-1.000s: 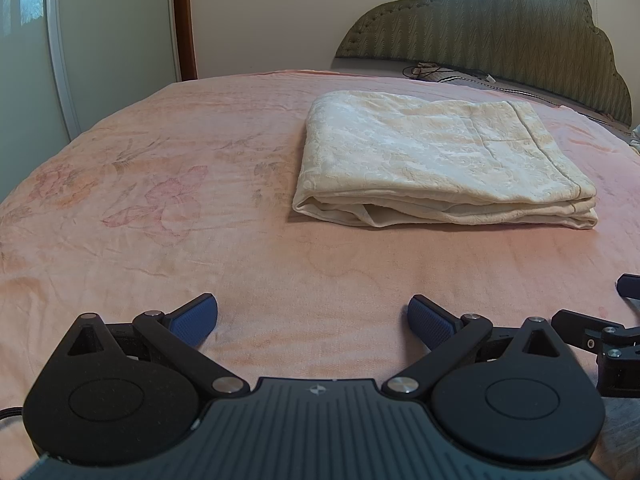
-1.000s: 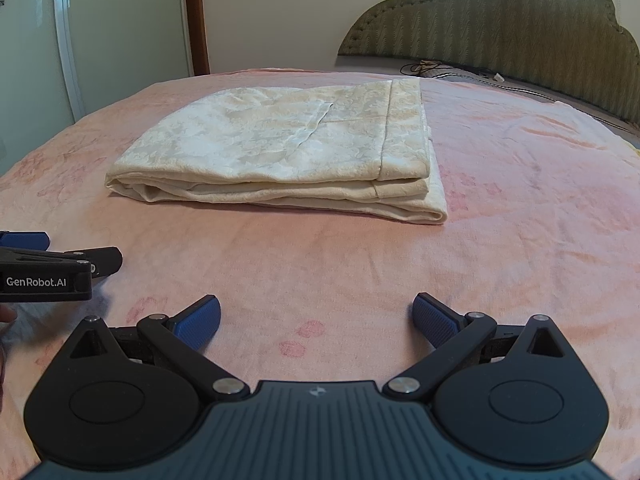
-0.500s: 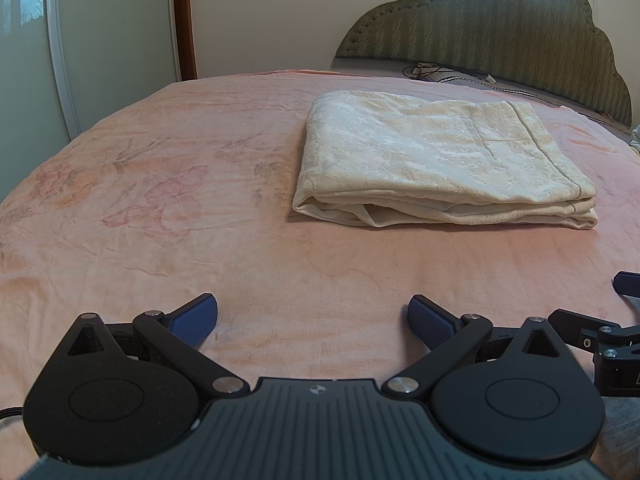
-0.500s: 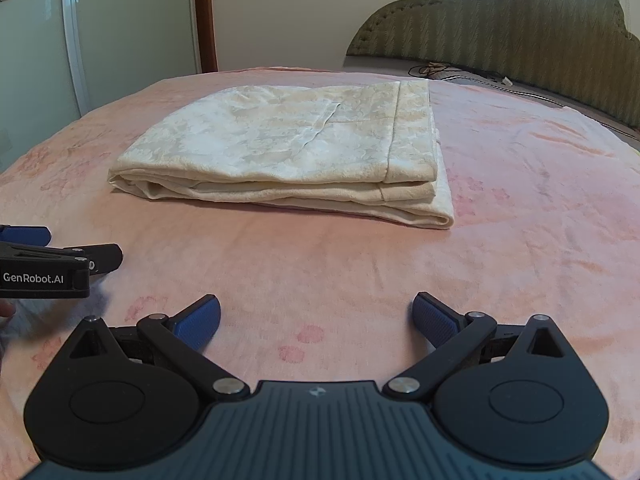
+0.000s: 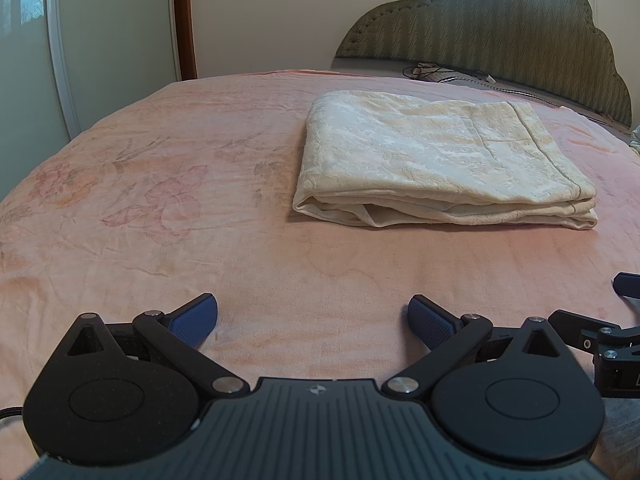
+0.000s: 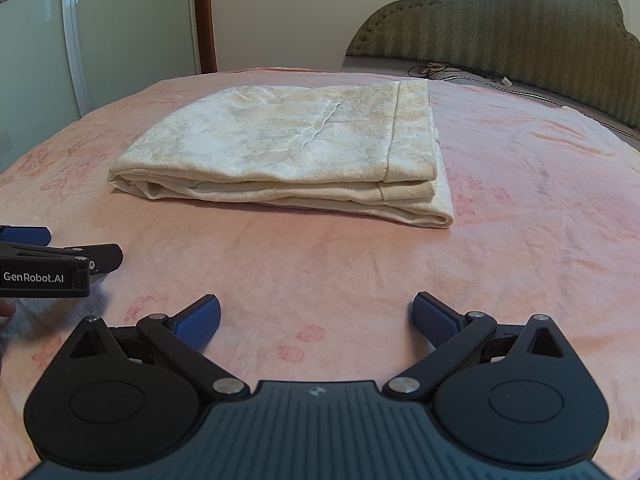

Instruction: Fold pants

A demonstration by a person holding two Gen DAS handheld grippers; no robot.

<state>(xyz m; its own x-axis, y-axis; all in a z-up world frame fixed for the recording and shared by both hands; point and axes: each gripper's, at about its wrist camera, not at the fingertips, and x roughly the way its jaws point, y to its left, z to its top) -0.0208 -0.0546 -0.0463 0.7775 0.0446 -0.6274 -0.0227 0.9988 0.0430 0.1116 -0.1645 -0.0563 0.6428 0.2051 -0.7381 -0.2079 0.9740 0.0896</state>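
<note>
The cream patterned pants (image 5: 432,160) lie folded into a flat rectangle of several layers on the pink bedspread (image 5: 160,208); they also show in the right wrist view (image 6: 288,148). My left gripper (image 5: 313,318) is open and empty, low over the bedspread, well in front of the pants' left end. My right gripper (image 6: 316,316) is open and empty, in front of the pants' right end. Each gripper shows at the edge of the other's view: the right one (image 5: 616,332) and the left one (image 6: 52,260).
A green padded headboard (image 5: 500,28) stands behind the bed, with cables (image 5: 444,71) lying at its foot. A pale wardrobe door (image 5: 112,36) and a brown door frame (image 5: 187,20) stand at the left. The bedspread falls away at the left edge.
The right gripper's view has shifted slightly right and closer to the pants. The left gripper is nearly still. Both stay open and empty; the pants have not moved.
</note>
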